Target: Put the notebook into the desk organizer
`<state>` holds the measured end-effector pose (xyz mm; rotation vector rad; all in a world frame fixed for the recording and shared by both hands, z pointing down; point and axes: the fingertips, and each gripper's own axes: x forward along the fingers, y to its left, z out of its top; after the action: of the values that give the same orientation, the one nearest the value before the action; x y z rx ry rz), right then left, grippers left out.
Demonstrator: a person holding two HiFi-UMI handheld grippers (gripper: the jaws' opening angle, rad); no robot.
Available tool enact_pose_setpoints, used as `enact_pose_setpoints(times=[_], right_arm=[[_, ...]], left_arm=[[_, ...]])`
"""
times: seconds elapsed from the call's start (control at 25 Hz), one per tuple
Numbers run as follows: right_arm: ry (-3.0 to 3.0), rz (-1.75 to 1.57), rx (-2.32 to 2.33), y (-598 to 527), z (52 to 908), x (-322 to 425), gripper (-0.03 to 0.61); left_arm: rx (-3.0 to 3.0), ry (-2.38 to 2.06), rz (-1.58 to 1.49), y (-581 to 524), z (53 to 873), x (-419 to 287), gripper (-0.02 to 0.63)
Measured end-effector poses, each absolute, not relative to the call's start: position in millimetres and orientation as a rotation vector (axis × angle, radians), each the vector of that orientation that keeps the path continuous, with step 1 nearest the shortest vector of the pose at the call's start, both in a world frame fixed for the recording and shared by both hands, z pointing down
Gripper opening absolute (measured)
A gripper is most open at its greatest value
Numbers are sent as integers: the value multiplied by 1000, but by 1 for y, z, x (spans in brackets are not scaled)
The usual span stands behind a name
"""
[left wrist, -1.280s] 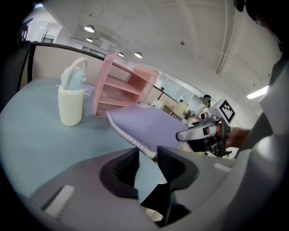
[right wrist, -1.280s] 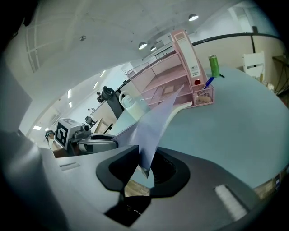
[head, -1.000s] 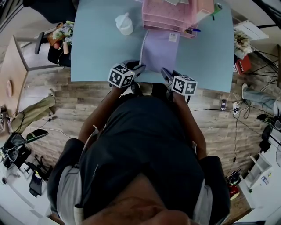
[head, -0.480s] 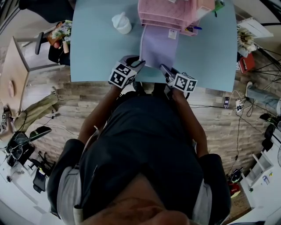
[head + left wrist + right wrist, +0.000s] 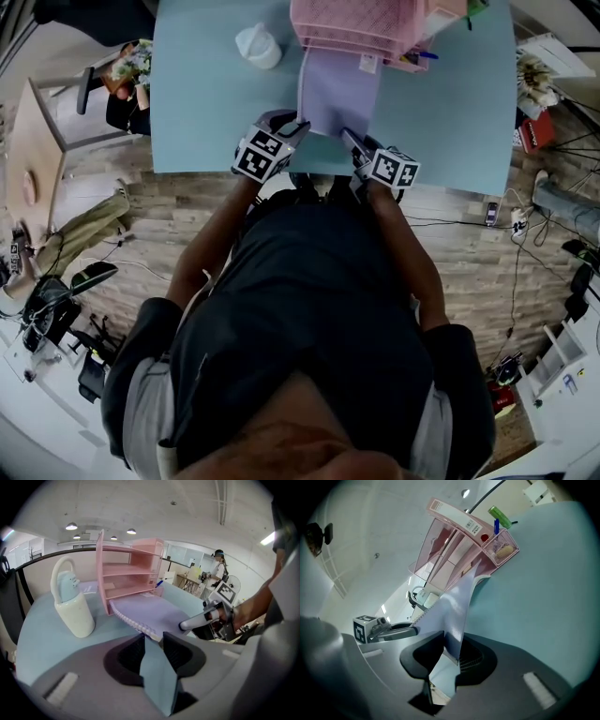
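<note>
A pale blue table (image 5: 206, 103) is carrying a pink organizer (image 5: 356, 23) at its far edge. A lilac notebook (image 5: 339, 94) is lying in front of it — its far end is meeting the mouth of the lowest shelf. The left gripper (image 5: 298, 125) is pinching the notebook's near left corner and the right gripper (image 5: 347, 137) its near right corner — both jaws are clamped on it. A white jug (image 5: 259, 47) is standing left of the organizer.

An office-like lab: blue desk (image 5: 206, 112), ceiling downlights (image 5: 71, 526), cables (image 5: 515, 281) across wooden floor (image 5: 169, 206).
</note>
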<state>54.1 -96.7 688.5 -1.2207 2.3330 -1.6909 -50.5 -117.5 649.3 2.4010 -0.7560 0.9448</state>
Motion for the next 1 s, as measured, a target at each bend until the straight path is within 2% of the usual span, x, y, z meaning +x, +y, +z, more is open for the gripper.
enact_pose_setpoints(times=[0.16, 0.36, 1.0], right_arm=[[2387, -1661, -1278, -102, 693, 53, 73], [2654, -1399, -1422, -111, 683, 52, 74], [2376, -1794, -1410, -149, 720, 70, 69]], left_arm=[[2376, -756, 954, -122, 659, -52, 179], [2331, -780, 927, -127, 673, -56, 183], [2228, -776, 884, -167, 705, -47, 184]])
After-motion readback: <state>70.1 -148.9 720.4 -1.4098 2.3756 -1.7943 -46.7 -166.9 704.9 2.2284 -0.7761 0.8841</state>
